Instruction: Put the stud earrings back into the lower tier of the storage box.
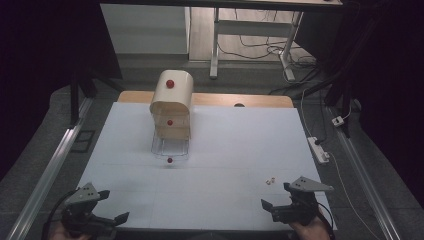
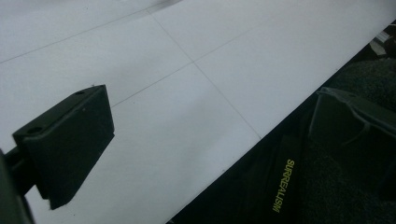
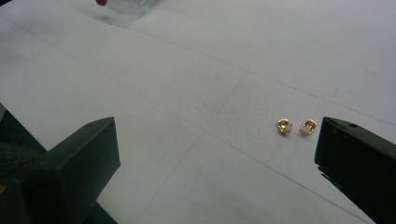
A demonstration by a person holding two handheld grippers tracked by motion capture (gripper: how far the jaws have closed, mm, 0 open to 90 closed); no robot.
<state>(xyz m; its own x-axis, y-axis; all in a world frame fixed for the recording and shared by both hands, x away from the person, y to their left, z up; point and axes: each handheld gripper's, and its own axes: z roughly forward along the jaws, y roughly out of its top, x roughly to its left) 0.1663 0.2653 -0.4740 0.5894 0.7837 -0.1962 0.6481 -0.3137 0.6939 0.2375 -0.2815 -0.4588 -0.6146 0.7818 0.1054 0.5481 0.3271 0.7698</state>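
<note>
A: High view. Right gripper sits at the near right edge of the white table, jaws apart and empty. The two tiny gold earrings lie just beyond it, to its left. Left gripper waits near left, jaws apart too.

B: And the small cabinet?

A: Far centre-left, well apart from the earrings, its wire drawer pulled out.

B: Left gripper view?

A: One black jaw over bare table; nothing between.

B: Right gripper view?

A: Earrings side by side, just beside the right jaw, off-centre. Risk, as I judge it: closing from here clips one and flicks the other away; such small pieces likely slip from flat pads.
</note>
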